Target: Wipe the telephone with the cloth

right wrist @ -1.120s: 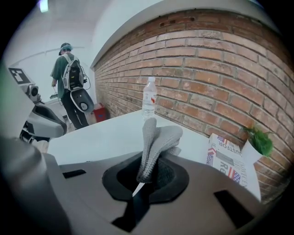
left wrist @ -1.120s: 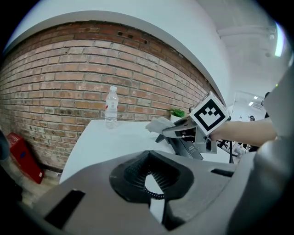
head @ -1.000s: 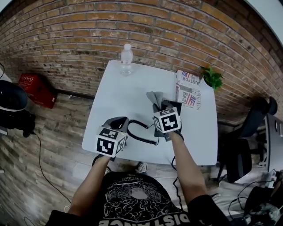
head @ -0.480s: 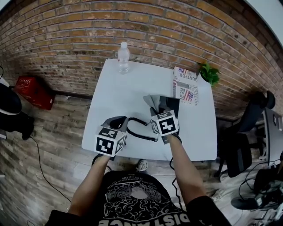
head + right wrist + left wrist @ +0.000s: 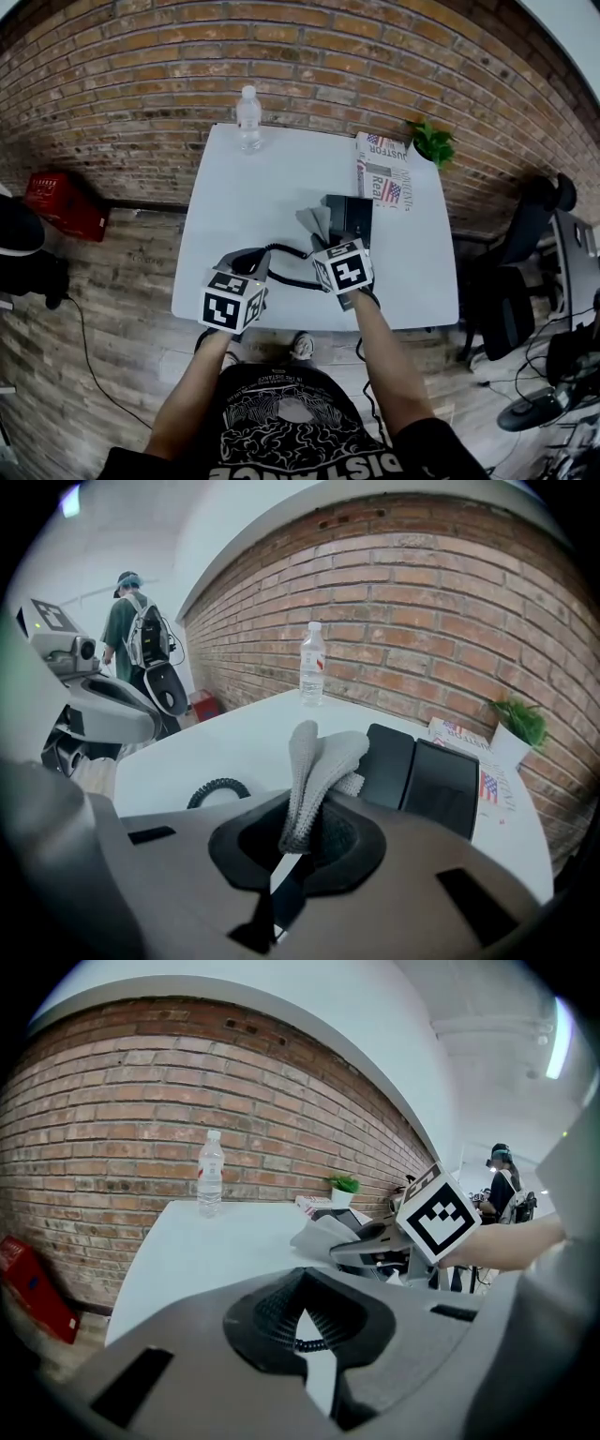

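The black telephone base (image 5: 350, 216) lies on the white table (image 5: 253, 187), right of centre. My right gripper (image 5: 326, 244) is shut on a grey cloth (image 5: 314, 223), which stands up out of the jaws just left of the base. In the right gripper view the cloth (image 5: 314, 761) sticks out of the shut gripper (image 5: 300, 841), with the base (image 5: 427, 775) behind it. My left gripper (image 5: 246, 274) holds the black handset (image 5: 246, 260) near the table's front left edge. Its coiled cord (image 5: 292, 272) runs across to the base. In the left gripper view the jaws hide the handset.
A water bottle (image 5: 248, 117) stands at the table's far edge. A folded newspaper (image 5: 380, 169) and a small potted plant (image 5: 431, 145) are at the far right corner. A brick wall backs the table. A person with a backpack (image 5: 131, 635) stands far off.
My right gripper has drawn back toward me with the cloth, uncovering more of the telephone base. The left gripper and handset have barely moved. The head view has shifted a little.
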Motion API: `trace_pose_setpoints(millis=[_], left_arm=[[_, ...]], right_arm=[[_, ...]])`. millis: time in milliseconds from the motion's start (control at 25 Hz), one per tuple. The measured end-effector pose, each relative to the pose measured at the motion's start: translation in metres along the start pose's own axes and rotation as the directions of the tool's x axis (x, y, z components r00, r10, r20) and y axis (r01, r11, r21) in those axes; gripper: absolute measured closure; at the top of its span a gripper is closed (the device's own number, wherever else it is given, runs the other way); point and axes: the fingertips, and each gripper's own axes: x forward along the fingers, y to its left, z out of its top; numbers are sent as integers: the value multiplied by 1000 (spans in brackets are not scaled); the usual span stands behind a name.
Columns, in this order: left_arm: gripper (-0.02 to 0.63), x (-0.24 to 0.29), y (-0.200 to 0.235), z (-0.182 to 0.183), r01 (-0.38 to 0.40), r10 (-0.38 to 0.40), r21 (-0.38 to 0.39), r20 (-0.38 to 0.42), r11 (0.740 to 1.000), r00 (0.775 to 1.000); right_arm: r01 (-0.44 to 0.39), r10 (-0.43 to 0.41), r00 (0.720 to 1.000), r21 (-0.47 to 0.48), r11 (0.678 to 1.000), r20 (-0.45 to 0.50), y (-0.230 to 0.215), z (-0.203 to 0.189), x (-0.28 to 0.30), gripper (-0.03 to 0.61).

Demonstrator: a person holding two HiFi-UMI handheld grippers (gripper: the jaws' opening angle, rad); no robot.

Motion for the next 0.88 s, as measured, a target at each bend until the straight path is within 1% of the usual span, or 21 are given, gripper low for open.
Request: trace_pose_setpoints(millis=[760,880], left_arm=[[607,-7,-11,-17,67,-65,39,-41,997,997],[607,-8,-11,-21,79,-77,44,-51,996,996]], right_arm=[[8,-6,1000,83,997,-21,27,-40,-13,568],[4,-2,1000,121,993,-19,30,-47,-15,568]])
